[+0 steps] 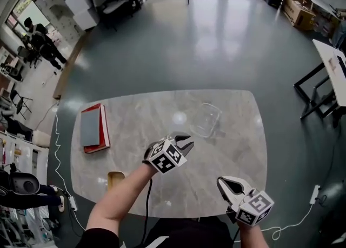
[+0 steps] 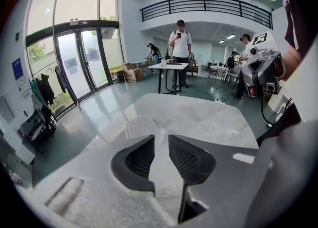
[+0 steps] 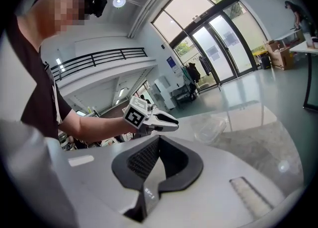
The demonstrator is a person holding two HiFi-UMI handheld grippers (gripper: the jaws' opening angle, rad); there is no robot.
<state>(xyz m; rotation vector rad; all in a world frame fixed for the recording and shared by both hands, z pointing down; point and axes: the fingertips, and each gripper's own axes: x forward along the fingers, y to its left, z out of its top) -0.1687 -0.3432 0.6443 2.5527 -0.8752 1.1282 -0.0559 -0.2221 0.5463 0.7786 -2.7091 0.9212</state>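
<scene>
Head view: the left gripper [image 1: 186, 141] hovers over the marble table [image 1: 135, 112], near a clear plastic container [image 1: 206, 120]. The right gripper [image 1: 221, 182] is by the table's near edge.

Left gripper view: jaws slightly apart, nothing between them, container [image 2: 141, 125] just ahead.

Right gripper view: jaws pressed together, empty.

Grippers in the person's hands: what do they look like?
Both the left gripper and the right gripper are pale grey plastic, with pointed jaws lined in ribbed black. Each carries a white cube printed with black square markers. A black cable trails from the left one. The person wears a dark short-sleeved top.
</scene>
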